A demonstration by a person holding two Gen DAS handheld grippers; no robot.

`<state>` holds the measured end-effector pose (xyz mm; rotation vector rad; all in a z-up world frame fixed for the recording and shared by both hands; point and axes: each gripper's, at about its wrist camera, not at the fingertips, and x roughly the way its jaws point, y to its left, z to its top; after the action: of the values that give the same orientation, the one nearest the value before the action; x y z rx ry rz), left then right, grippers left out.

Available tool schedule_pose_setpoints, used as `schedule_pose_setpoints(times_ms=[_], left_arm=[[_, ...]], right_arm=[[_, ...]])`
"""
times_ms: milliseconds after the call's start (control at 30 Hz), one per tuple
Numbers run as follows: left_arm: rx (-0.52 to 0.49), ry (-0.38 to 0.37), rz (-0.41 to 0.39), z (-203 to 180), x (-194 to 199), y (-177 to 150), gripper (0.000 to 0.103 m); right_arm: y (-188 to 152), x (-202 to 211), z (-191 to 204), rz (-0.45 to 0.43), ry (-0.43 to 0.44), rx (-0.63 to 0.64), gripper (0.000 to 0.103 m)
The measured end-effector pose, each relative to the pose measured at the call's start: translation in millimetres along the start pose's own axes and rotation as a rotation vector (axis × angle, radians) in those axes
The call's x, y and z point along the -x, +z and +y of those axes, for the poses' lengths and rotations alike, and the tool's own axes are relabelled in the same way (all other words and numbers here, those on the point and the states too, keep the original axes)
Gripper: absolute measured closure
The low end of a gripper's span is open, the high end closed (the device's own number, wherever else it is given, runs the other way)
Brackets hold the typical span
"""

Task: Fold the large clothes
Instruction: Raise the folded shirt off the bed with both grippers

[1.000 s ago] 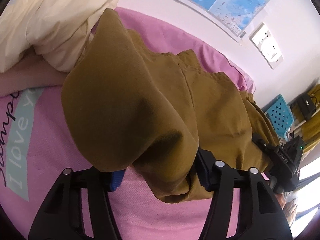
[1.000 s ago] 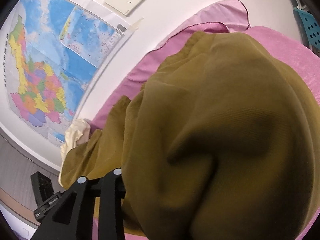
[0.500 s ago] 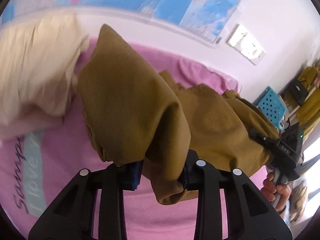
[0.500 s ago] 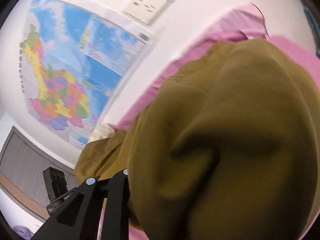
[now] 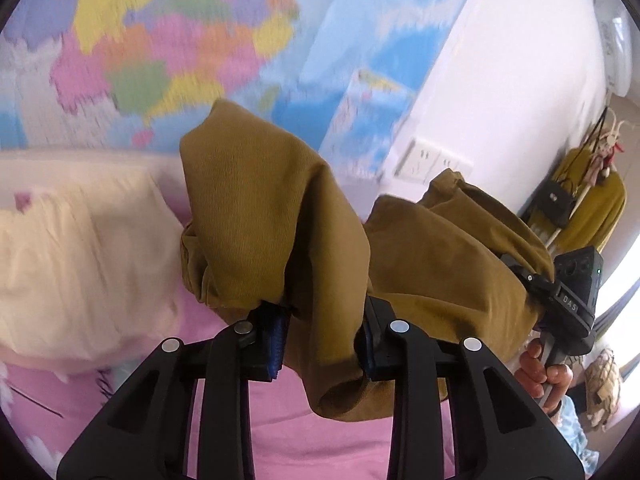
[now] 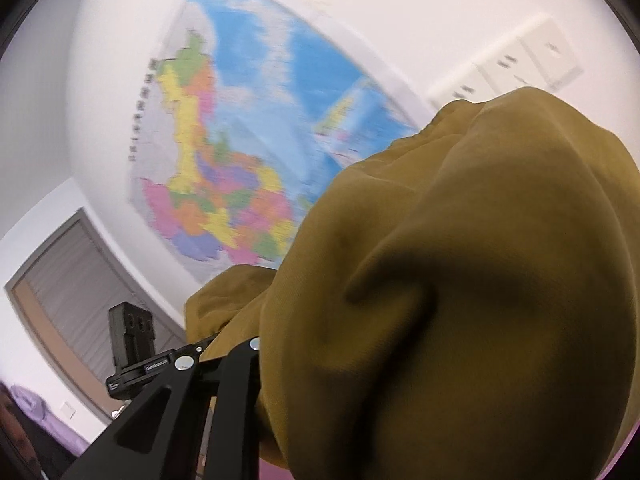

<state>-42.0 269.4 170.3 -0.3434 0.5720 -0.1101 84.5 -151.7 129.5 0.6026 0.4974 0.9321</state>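
Observation:
A large mustard-brown corduroy garment [image 5: 280, 220] hangs bunched between both grippers, lifted above the pink bed sheet [image 5: 332, 444]. My left gripper [image 5: 322, 336] is shut on a fold of it, cloth draped over the blue pads. The right gripper shows at the right of the left wrist view [image 5: 560, 292], held by a hand, with cloth running into it. In the right wrist view the garment [image 6: 480, 280] covers most of the frame and hides the right finger; only the left finger [image 6: 236, 364] shows. The left gripper's body [image 6: 136, 348] shows beyond.
A cream pillow [image 5: 80, 264] lies on the bed at left. A coloured wall map [image 5: 160, 48] and wall sockets [image 5: 424, 160] are behind. A coat stand with a yellow garment and black bag [image 5: 580, 200] is at right. A grey door [image 6: 68, 300] shows in the right wrist view.
Both grippers have risen and tilted upward with the garment. The bed has dropped out of the right wrist view, and the wall map fills more of both views.

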Motion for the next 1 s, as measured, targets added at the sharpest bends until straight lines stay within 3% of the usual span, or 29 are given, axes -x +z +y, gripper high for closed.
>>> schedule_pose_setpoints(times_ms=[300, 500, 833, 1000], left_arm=[[-0.032, 0.118, -0.182, 25.1, 84.6, 58.8, 0.074], [-0.012, 0.223, -0.313, 65.3, 137.3, 91.4, 0.074], [0.104, 0.403, -0.396, 188.3, 174.3, 114.5, 0.074], [0.137, 0.439, -0.433, 243.6, 177.3, 115.8, 0.074]], right_arm=[[37.4, -64.5, 81.8, 0.000, 0.142, 0.121, 0.083], [51.1, -137.9, 137.9, 0.032, 0.245, 0.181, 0.083], [27.2, -284.3, 199.2, 0.130, 0.353, 0.195, 0.083], [1.9, -325.3, 218.4, 0.148, 0.359, 0.260, 0.083]])
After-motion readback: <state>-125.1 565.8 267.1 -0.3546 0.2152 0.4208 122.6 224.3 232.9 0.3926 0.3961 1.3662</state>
